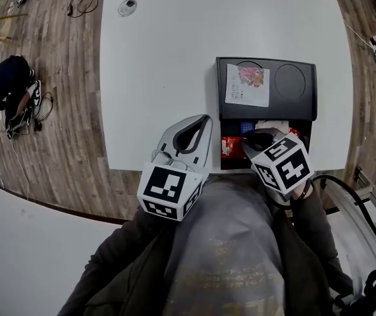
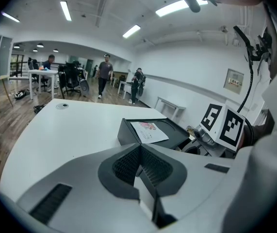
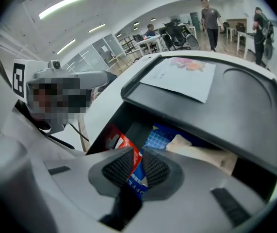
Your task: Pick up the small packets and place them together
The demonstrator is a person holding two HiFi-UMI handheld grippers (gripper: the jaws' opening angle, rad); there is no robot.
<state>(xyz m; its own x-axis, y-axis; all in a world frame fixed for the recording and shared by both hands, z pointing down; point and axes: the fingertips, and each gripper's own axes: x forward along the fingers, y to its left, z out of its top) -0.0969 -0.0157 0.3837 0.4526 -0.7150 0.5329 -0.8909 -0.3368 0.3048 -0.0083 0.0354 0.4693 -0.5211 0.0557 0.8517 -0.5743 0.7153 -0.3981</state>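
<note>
Packet in grip: one red-and-blue packet point(image 3: 120, 141), which I have pinched inside the open compartment of the black box point(image 1: 293, 81).
Other packets: I count two beside it, a blue chequered packet point(image 3: 157, 136) and a pale packet point(image 3: 196, 152).
Right hand-held gripper point(image 3: 137, 154): clamped on the red-and-blue packet.
Left hand-held gripper point(image 2: 139, 148): jaws together, nothing between them, over the tabletop point(image 1: 161, 64).
Box lid: one paper card point(image 1: 247, 85).

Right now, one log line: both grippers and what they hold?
left gripper: shut, empty, over white table | right gripper: shut on red-and-blue packet | location: open compartment of black plastic box
</note>
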